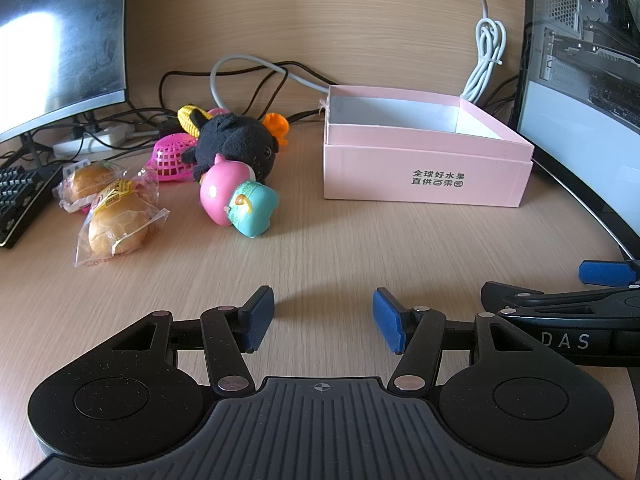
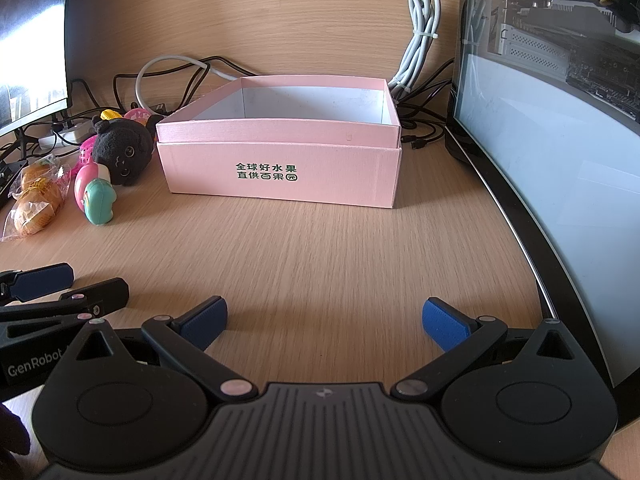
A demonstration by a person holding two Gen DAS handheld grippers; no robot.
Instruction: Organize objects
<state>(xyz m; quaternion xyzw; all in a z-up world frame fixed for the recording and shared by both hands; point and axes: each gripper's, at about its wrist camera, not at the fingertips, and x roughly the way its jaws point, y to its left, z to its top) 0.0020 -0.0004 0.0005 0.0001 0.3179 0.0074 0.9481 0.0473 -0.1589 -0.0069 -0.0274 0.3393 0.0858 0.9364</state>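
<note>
left wrist view
left tongs (image 1: pixel 324 320): spread, nothing between the pads, hovering low over bare table (image 1: pixel 320 248).
pile to sort: on the left of the table, well apart from the tongs; two wrapped buns (image 1: pixel 116 216) nearest, then a pink and teal toy (image 1: pixel 236 200) leaning against a black plush (image 1: pixel 236 144), a pink mesh basket (image 1: pixel 172 160) behind, yellow and orange bits at the back.
pink box (image 1: pixel 424 172): open, looks empty, to the right of the pile, not touching it.
right tongs (image 1: pixel 608 276): just beside, at the right edge.

right wrist view
right tongs (image 2: pixel 324 320): spread as wide as they go, empty, aimed at the pink box front.
pink box (image 2: pixel 280 176): straight ahead, rim clear.
plush and toys: left of the box, close to its wall.

step in hand, judged
stage: start, nothing in the box yet.
advice: best to take an outlying piece first, likely a bun or the pink and teal toy, to avoid toppling the heap.
grip: gentle on the buns, by the wrapper or across the soft middle.
drop: over the rim before letting go.
</note>
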